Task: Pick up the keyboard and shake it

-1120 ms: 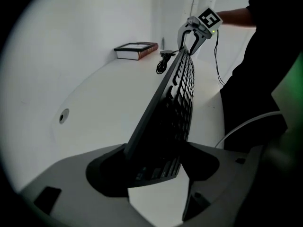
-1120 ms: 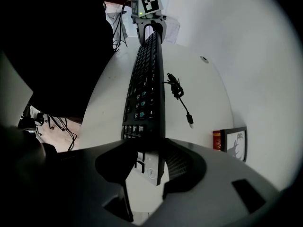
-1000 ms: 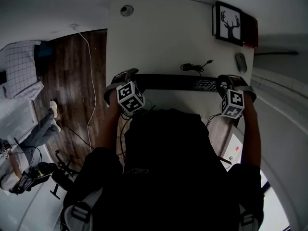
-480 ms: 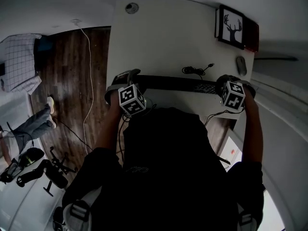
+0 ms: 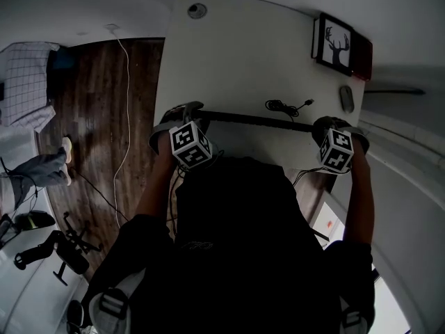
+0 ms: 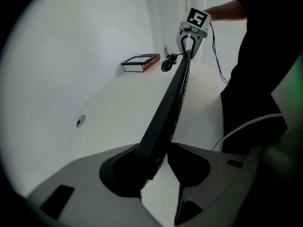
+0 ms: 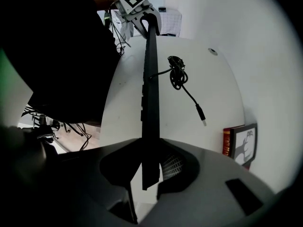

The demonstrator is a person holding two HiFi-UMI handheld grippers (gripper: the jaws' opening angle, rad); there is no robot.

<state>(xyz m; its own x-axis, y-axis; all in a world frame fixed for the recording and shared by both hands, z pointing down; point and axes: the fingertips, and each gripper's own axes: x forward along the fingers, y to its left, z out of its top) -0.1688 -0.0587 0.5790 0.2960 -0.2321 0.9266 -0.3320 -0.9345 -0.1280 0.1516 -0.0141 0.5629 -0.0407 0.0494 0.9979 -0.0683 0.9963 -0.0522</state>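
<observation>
– Where is the keyboard [image 5: 254, 121] just now?

– Across the white desk [image 5: 229, 54] right in front of the person, its long axis running side to side. It is tipped up on its long edge, so from above it shows only as a thin dark bar.

– And the grippers?

– One at each end. The left gripper [image 5: 182, 115] has the left end between its jaws, the right gripper [image 5: 329, 125] the right end. Both pairs of jaws have just been closing, and the pads now pinch the keyboard's short ends.

– So neither hand is nearer?

– No, each jaw looks straight down the keyboard's length toward the other gripper. I'd say any lift has to go evenly at both ends.

– Is it clear of the desk?

– I can't tell. Its loose cable [image 5: 285, 106] lies coiled just behind it.
</observation>
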